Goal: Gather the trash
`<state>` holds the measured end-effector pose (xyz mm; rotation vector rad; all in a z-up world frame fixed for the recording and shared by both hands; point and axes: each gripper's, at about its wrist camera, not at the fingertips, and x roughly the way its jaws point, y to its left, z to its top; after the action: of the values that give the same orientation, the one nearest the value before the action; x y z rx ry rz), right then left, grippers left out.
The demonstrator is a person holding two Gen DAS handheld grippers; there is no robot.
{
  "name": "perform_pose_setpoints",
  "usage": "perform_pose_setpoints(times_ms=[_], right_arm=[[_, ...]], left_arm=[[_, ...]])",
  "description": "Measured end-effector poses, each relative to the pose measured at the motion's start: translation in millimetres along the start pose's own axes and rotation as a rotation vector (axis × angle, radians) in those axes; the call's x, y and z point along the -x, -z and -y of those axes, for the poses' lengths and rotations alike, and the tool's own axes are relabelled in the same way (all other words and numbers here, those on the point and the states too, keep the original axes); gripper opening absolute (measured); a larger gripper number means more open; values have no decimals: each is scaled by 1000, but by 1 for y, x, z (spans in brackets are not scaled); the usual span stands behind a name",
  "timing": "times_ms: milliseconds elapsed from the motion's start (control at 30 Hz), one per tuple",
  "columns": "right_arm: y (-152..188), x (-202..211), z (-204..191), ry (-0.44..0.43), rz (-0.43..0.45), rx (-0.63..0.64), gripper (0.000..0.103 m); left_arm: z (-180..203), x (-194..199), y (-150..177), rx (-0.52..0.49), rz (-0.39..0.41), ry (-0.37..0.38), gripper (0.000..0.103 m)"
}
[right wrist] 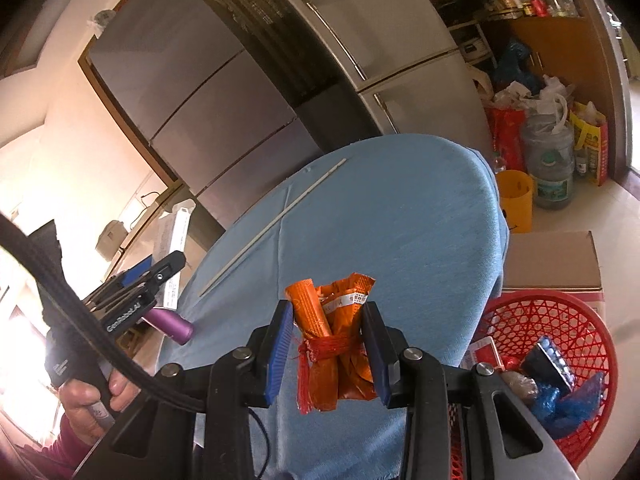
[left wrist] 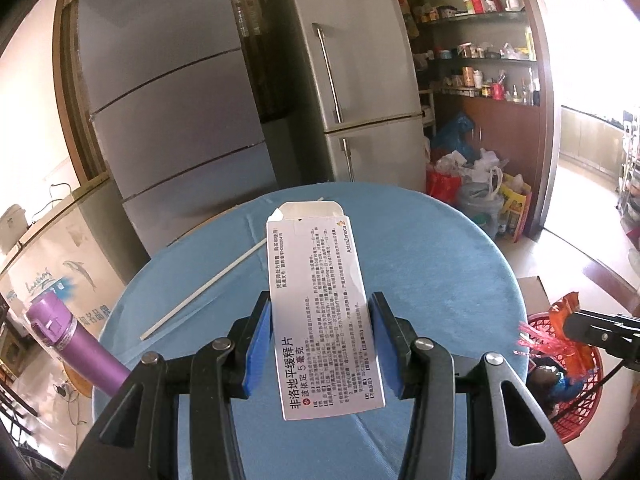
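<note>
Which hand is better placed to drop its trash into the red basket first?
Right. Its tongs, holding the orange wrapper bundle, sit beside the red plastic mesh basket; the left tongs with the white medicine box are farther.

Domestic kitchen interior. A round table under a blue cloth [left wrist: 440,264] fills the foreground. Behind it stand two grey refrigerators: a three-section unit [left wrist: 172,120] at left and a two-door unit with a long bar handle [left wrist: 352,80] at right, a dark gap between them. Open shelves [left wrist: 476,56] crowded with jars and bottles rise above a brown wooden cabinet [left wrist: 508,128]. Pale tiled floor [left wrist: 576,208] reflects strong daylight from the right; the wall [right wrist: 60,140] at left is cream
</note>
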<state>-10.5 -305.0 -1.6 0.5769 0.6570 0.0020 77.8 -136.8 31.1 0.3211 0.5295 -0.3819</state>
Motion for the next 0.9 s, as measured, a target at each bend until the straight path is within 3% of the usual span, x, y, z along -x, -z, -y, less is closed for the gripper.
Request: perform_pose_setpoints(times_ms=[433, 900], right_arm=[[-2, 8, -8, -19, 26, 23, 38], [-5, 11, -9, -19, 29, 31, 38]], left_arm=[[-1, 27, 0, 0, 56, -41, 49], [3, 33, 5, 6, 49, -29, 49]])
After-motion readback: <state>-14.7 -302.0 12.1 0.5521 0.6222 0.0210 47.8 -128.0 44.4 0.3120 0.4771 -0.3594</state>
